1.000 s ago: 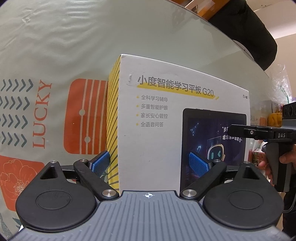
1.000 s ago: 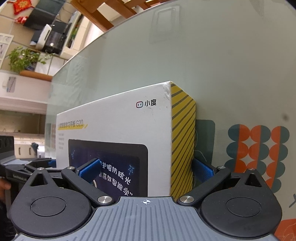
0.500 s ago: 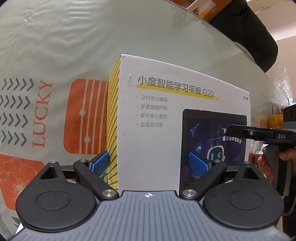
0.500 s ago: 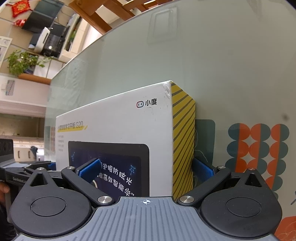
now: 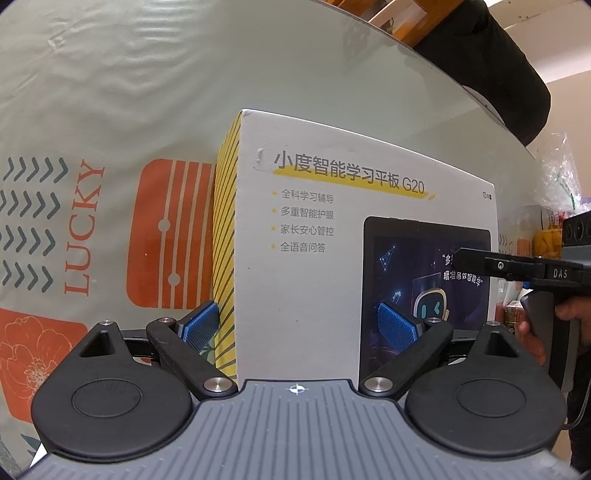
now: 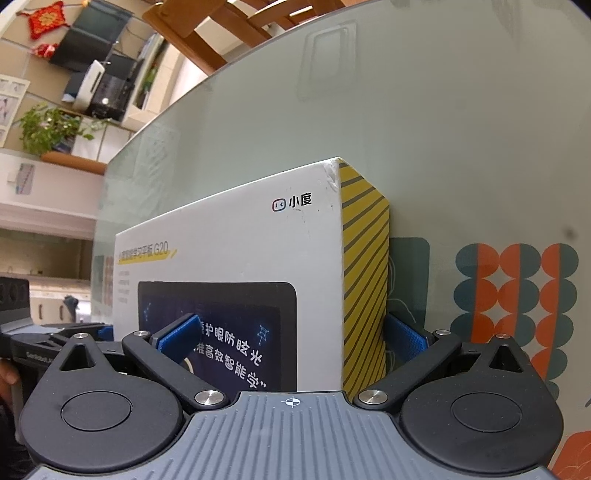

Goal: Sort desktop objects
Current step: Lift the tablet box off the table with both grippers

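A white tablet box (image 5: 332, 240) with yellow striped sides and Chinese print is held between both grippers above the table. My left gripper (image 5: 299, 326) is shut on its near left end, one blue pad on the striped side, the other on the printed face. My right gripper (image 6: 291, 334) is shut on the other end of the box (image 6: 240, 258), its pads on the printed face and behind the striped side. The right gripper also shows at the right of the left wrist view (image 5: 517, 266).
A glass-topped table with a patterned cloth (image 5: 85, 229) lies under the box. A plastic bag and jars (image 5: 554, 192) stand at the table's far right. Wooden chairs (image 6: 221, 26) and a shelf with a plant (image 6: 51, 129) lie beyond the table edge.
Almost nothing has changed. Both grippers keep their hold on the box; the view has shifted very slightly.
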`<state>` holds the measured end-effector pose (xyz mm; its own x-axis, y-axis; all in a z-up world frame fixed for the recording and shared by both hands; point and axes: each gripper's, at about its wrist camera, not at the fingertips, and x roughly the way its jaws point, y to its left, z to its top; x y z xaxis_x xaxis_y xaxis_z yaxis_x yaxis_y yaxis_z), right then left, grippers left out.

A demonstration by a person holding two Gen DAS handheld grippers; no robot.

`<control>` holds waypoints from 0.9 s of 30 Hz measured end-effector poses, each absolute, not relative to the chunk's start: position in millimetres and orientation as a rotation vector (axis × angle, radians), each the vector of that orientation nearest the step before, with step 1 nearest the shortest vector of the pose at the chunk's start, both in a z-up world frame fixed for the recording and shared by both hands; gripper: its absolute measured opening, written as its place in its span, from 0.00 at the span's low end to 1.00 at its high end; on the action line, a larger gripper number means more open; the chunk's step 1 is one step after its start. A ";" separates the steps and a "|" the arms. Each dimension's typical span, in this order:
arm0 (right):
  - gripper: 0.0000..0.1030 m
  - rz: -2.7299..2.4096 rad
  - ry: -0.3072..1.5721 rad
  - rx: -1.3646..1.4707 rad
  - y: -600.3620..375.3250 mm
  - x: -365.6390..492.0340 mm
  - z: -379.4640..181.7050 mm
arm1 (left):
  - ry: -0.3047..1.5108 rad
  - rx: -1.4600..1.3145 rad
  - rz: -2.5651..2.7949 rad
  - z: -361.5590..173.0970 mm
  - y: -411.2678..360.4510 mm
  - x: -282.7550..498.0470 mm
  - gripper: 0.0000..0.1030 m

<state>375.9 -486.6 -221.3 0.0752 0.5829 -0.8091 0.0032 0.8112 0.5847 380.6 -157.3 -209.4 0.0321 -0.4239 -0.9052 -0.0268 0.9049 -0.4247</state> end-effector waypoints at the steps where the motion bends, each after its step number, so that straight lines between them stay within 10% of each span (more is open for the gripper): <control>1: 1.00 0.464 1.439 0.504 -486.5 375.1 -221.1 | 1.522 -0.373 -0.314 -209.4 -156.8 380.7 1.00; 21: 1.00 0.401 1.369 0.454 -475.3 361.5 -208.0 | 1.505 -0.364 -0.275 -196.2 -157.8 371.4 1.00; 27: 0.87 0.369 1.338 0.446 -475.2 360.0 -196.6 | 1.475 -0.319 -0.259 -178.4 -157.2 368.4 0.86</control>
<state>360.0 -475.2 -196.6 0.1960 0.5005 -0.8432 -0.0028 0.8602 0.5099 368.4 -157.2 -178.4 0.0811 -0.3613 -0.9289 -0.0238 0.9310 -0.3642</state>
